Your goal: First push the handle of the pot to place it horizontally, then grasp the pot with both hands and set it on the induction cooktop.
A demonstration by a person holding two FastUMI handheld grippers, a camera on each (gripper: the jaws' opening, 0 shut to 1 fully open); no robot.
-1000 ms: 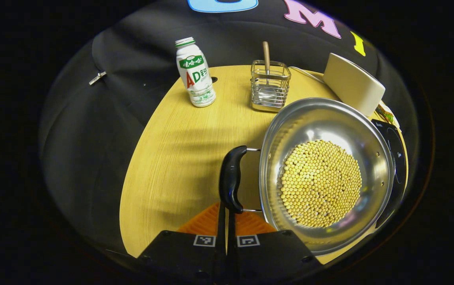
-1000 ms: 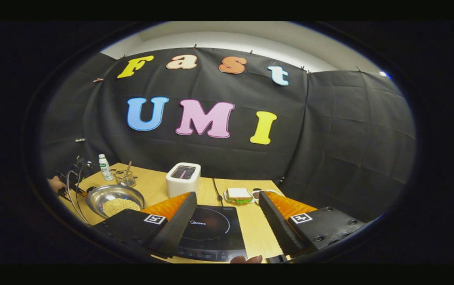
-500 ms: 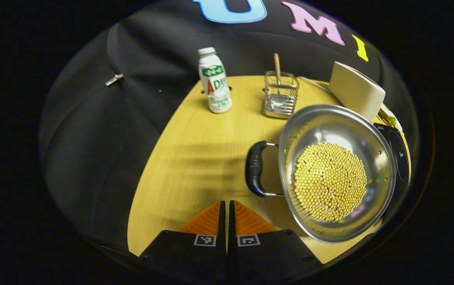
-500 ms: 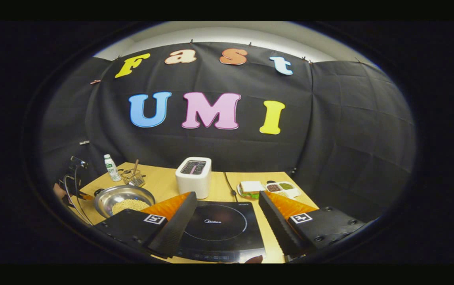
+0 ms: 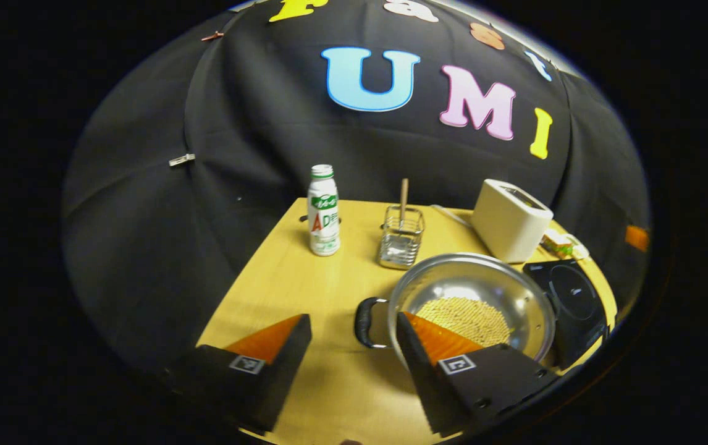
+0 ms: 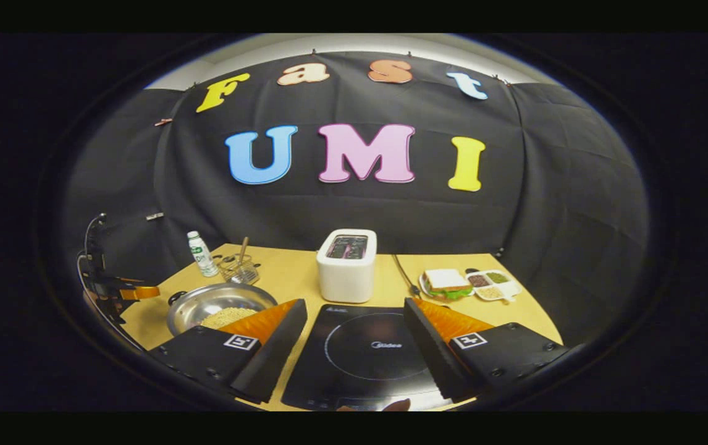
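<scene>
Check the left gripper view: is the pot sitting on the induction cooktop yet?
No, the pot of beans rests on the wooden table, with the induction cooktop beside it and nothing standing on its surface.

Each gripper body is a black wedge-shaped block with small round screws near its edges. The left gripper (image 5: 354, 346) and right gripper (image 6: 354, 337) carry a square black-and-white marker on each finger mount. In the right gripper view, thin dark cables loop at nine o'clock.
</scene>
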